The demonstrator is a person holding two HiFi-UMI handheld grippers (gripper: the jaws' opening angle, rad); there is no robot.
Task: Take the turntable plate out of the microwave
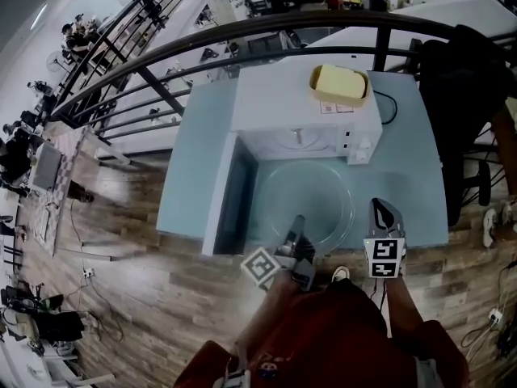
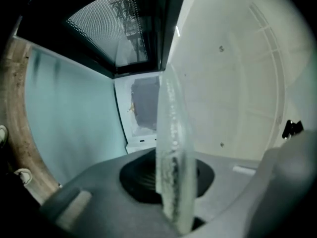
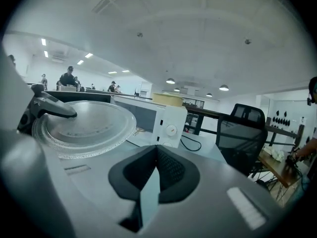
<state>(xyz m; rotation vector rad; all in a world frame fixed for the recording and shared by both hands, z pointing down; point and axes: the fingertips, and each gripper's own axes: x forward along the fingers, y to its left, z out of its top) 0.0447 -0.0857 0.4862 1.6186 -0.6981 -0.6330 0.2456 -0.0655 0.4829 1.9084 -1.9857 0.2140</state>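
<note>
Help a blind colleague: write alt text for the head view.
The left gripper holds the glass turntable plate by its near edge, outside the open white microwave on a blue table. The right gripper, shut and empty, is beside it.

I am in a large open-plan office. A dark metal railing [image 1: 242, 35] runs behind the pale blue counter [image 1: 190, 176], and beyond it I see desks [image 1: 47, 168] with chairs and equipment spread across a wide room. A wood-plank floor [image 1: 137, 297] lies beneath me. A black mesh office chair [image 3: 242, 133] stands to my right, people [image 3: 67, 78] are at the far end, and round lights [image 3: 171, 81] dot a broad white ceiling. The white microwave [image 1: 275, 111] on the counter gives this corner a break-area look.
</note>
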